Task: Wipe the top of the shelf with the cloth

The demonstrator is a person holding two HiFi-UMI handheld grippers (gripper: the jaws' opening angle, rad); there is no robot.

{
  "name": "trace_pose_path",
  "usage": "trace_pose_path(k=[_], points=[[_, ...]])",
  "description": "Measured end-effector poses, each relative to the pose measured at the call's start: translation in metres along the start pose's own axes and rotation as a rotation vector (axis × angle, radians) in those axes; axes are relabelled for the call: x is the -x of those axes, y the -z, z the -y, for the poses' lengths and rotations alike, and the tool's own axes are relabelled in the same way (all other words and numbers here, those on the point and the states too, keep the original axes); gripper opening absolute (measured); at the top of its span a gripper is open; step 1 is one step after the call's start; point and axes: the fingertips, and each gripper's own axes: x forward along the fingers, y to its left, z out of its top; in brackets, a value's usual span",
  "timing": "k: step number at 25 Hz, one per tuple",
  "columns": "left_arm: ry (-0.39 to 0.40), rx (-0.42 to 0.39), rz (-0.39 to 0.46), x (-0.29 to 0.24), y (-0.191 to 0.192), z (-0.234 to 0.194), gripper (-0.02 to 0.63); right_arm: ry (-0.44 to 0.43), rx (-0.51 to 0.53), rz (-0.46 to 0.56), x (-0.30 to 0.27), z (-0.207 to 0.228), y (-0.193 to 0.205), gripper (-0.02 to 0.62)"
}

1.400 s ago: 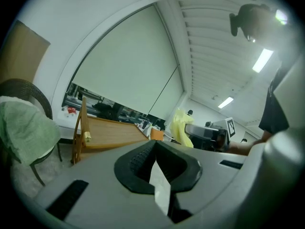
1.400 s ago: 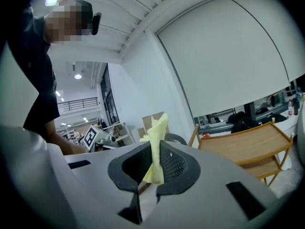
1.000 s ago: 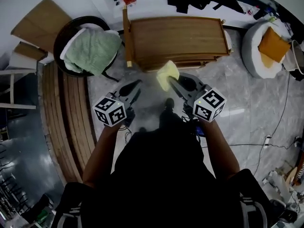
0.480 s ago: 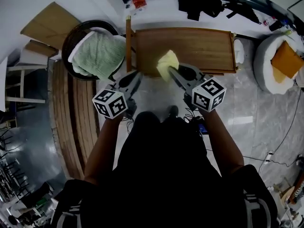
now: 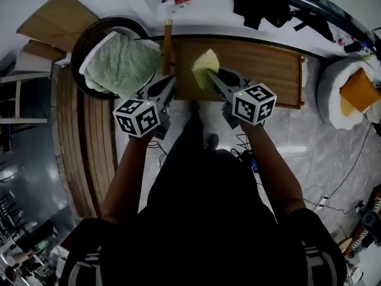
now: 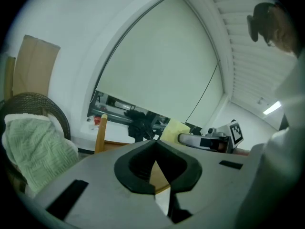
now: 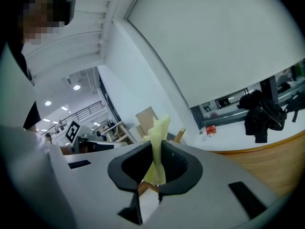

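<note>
The wooden shelf (image 5: 262,64) stands ahead of me, its flat top facing up. A yellow cloth (image 5: 205,66) hangs bunched over the front left part of that top, and my right gripper (image 5: 211,76) is shut on it. In the right gripper view the cloth (image 7: 158,137) stands pinched between the jaws. My left gripper (image 5: 169,83) is shut and holds nothing, near the shelf's upright left post (image 5: 167,37). The left gripper view shows the cloth (image 6: 174,129) and the shelf's post (image 6: 99,134) beyond its closed jaws.
A dark wicker basket (image 5: 89,37) with a green towel (image 5: 122,64) sits left of the shelf. A slatted wooden panel (image 5: 89,142) lies on the floor at left. A white cushion with an orange pillow (image 5: 357,91) is at right. Black clothes (image 5: 262,5) lie behind; cables (image 5: 247,154) run underfoot.
The shelf has come nearer as the person stepped forward. Both grippers went forward, and the cloth went from in front of the shelf to over its top.
</note>
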Motion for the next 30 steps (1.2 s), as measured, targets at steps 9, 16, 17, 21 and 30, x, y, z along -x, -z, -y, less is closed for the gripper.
trace_pose_path(k=[9, 16, 17, 21, 30], points=[[-0.057, 0.050, -0.083, -0.055, -0.018, -0.082, 0.012, 0.084, -0.040, -0.132, -0.125, 0.075, 0.013, 0.046], [-0.053, 0.090, -0.152, -0.084, -0.019, -0.111, 0.012, 0.173, -0.146, -0.280, -0.190, 0.129, 0.067, 0.046], [-0.054, 0.088, -0.158, -0.088, -0.021, -0.115, 0.012, 0.184, -0.150, -0.294, -0.199, 0.136, 0.072, 0.046], [-0.051, 0.102, -0.175, -0.097, -0.021, -0.125, 0.012, 0.220, -0.159, -0.351, -0.223, 0.155, 0.091, 0.046], [0.000, 0.145, -0.173, -0.103, -0.020, -0.128, 0.012, 0.274, -0.145, -0.460, -0.239, 0.170, 0.127, 0.046]])
